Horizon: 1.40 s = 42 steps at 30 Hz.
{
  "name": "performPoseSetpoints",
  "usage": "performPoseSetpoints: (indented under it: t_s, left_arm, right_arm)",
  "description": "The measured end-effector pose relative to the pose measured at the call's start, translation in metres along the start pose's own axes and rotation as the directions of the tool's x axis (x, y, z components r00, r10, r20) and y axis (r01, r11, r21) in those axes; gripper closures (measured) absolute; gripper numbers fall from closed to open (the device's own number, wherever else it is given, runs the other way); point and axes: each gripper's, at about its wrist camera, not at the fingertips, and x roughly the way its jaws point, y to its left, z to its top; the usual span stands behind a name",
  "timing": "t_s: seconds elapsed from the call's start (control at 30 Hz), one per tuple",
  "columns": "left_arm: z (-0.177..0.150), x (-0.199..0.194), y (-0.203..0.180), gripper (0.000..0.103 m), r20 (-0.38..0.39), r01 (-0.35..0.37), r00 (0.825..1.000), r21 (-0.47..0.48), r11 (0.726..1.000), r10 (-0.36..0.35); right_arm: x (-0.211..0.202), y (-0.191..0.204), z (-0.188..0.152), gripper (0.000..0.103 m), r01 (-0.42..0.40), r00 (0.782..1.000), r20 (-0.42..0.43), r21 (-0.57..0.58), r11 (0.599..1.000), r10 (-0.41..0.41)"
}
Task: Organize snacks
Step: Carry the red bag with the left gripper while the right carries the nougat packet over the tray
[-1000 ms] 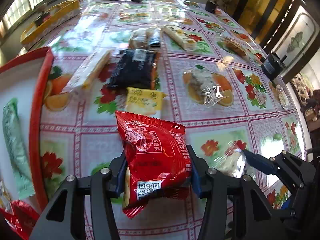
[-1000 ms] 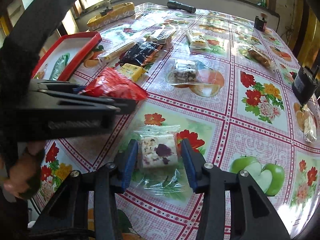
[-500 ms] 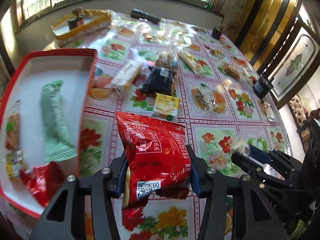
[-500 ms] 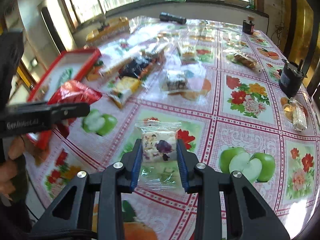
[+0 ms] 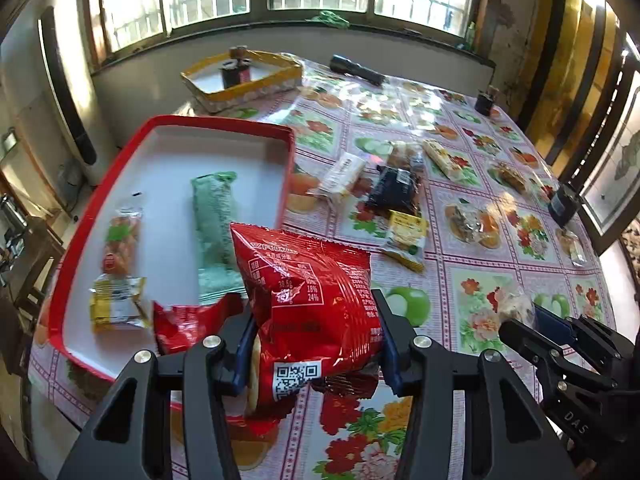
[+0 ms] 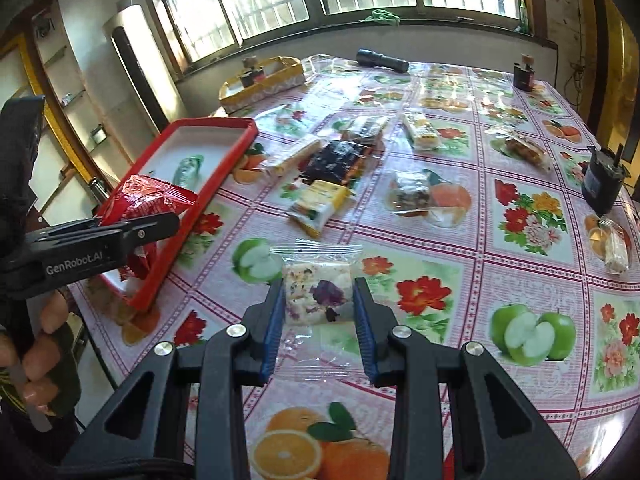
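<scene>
My left gripper (image 5: 314,334) is shut on a red snack bag (image 5: 308,300), held in the air over the near right corner of the red tray (image 5: 224,124). In the tray lie a green packet (image 5: 214,216), an orange-and-green packet (image 5: 120,240), a yellow packet (image 5: 114,308) and another red bag (image 5: 184,322). My right gripper (image 6: 318,312) is shut on a clear-wrapped white nougat (image 6: 318,292) and holds it above the tablecloth. From the right wrist view the left gripper (image 6: 120,236) with its red bag (image 6: 148,200) hangs beside the tray (image 6: 224,152).
Loose snacks lie mid-table: a yellow packet (image 6: 320,200), a black packet (image 6: 336,160), a white bar (image 6: 292,156) and clear-wrapped pieces (image 6: 412,190). A yellow basket (image 6: 260,82) and a black flashlight (image 6: 382,60) sit at the far edge, a dark jar (image 6: 604,178) at the right. A hand (image 6: 36,356) grips the left tool.
The left gripper carried the red bag up and leftward to the red tray. The right gripper closed on the nougat and lifted it off the tablecloth.
</scene>
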Motion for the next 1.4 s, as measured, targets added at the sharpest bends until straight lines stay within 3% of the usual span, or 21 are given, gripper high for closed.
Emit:
performPoseSetpoints:
  t_s: [0.83, 1.4]
  left_arm:
    - [-0.006, -0.024, 0.027, 0.053, 0.080, -0.087, 0.993, -0.045, 0.995, 0.090]
    - [-0.001, -0.020, 0.098, 0.053, 0.067, -0.139, 0.986, -0.191, 0.972, 0.154]
  right_arm:
    - [-0.004, 0.038, 0.010, 0.068, -0.044, 0.999, 0.020, -0.062, 0.997, 0.045]
    - [0.019, 0.064, 0.029, 0.068, -0.095, 0.995, 0.008, -0.086, 0.992, 0.096]
